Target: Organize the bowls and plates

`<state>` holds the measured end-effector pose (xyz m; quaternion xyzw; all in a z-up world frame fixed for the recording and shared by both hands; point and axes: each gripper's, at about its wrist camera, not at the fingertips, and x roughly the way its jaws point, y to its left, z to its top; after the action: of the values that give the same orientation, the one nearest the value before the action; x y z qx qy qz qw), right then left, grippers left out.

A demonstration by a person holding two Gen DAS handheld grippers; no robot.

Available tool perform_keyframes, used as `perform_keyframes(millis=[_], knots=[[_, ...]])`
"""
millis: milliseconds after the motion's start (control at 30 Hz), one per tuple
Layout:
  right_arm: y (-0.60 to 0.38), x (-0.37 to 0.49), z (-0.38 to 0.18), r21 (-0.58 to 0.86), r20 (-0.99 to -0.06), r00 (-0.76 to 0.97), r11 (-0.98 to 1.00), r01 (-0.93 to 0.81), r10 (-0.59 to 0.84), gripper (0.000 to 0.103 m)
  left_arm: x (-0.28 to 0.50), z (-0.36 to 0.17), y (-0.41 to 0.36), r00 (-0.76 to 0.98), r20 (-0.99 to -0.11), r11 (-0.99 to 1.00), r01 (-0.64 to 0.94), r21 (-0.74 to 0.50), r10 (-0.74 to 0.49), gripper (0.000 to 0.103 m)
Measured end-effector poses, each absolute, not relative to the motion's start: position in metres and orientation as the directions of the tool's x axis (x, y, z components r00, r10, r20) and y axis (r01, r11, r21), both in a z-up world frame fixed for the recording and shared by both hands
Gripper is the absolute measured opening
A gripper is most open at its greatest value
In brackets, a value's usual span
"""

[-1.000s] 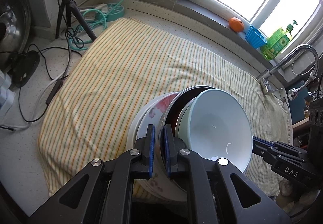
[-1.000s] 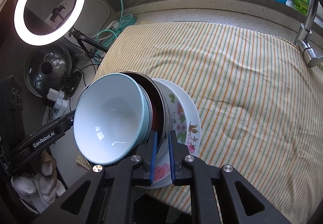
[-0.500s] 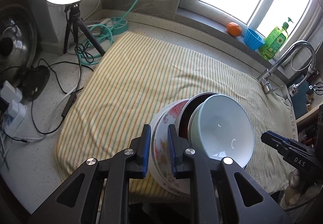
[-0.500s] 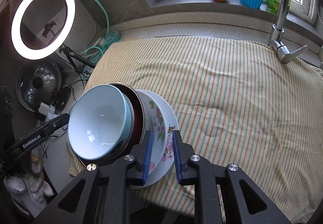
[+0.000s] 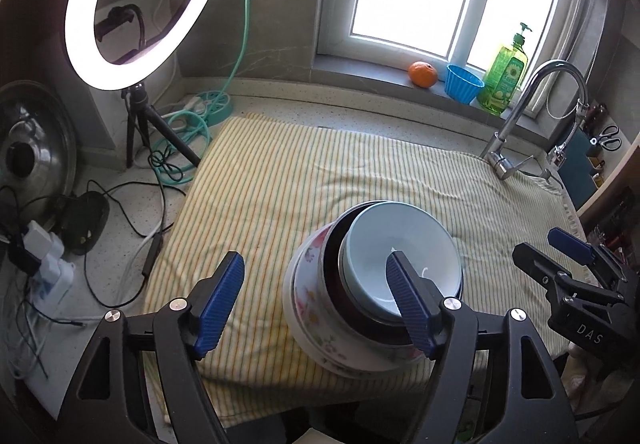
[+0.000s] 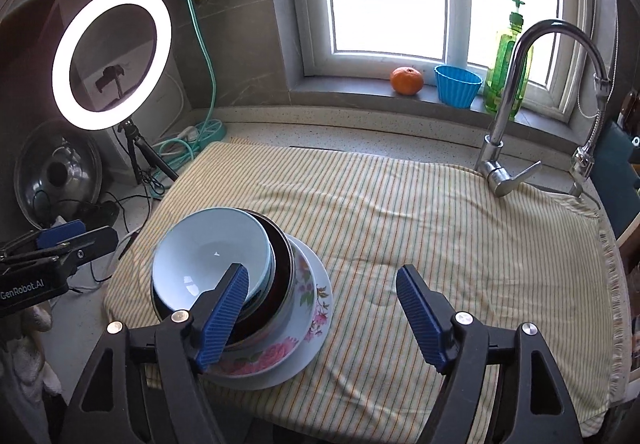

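Both grippers released; dish stack resting on the striped cloth.

The left gripper (image 5: 316, 300) and the right gripper (image 6: 320, 318) are opening, jaws spread wide, nothing pinched between the pads. The stack sits near the front edge of the yellow striped cloth (image 6: 400, 212): a floral plate (image 6: 308, 320) at the bottom, a dark-lined metal bowl (image 6: 282, 264) on it, and a pale blue bowl (image 6: 208, 248) nested on top. In each wrist view one blue pad overlaps the stack without visible contact. The faucet (image 6: 516, 84) stands at the cloth's far right edge.
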<state>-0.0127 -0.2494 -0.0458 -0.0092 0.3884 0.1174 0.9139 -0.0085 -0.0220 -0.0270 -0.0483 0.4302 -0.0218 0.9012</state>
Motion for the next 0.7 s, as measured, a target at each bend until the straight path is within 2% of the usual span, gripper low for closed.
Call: perform_keyframes(millis=[133,700], knots=[[-0.2463,-0.0129,-0.0365,0.065,-0.693,0.695,0.977,-0.205,0.191,0.075,-0.0068,-0.0274,-0.0239,0.624,-0.776,0.994,0.011,-0.109,-0.092,0.073],[-0.2494,-0.0090,-0.0432,0.084,-0.712,0.681,0.984,-0.160,0.171,0.075,-0.0044,-0.0281,-0.0275,0.616,-0.783,0.995,0.022,-0.096,-0.089,0.073]])
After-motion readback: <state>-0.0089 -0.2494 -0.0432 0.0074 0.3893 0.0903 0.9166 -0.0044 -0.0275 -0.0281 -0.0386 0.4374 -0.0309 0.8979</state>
